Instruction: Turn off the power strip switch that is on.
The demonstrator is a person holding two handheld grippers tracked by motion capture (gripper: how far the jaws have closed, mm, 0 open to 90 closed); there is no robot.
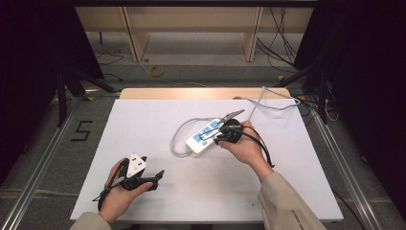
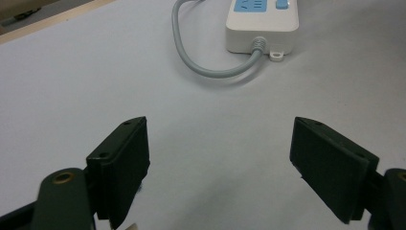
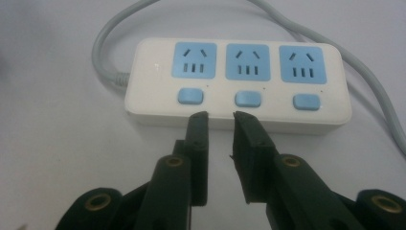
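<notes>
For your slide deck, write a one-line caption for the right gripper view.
Right gripper, jaws slightly apart and empty, points at the white power strip with three blue sockets and switches.

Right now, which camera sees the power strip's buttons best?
The right gripper view: all three blue buttons on the power strip face it up close. The left gripper view catches one end, and in the high view the strip looks small.

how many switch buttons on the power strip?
3, in a row along the power strip's near edge, one below each socket: left button, middle button, right button. None look hidden.
</notes>
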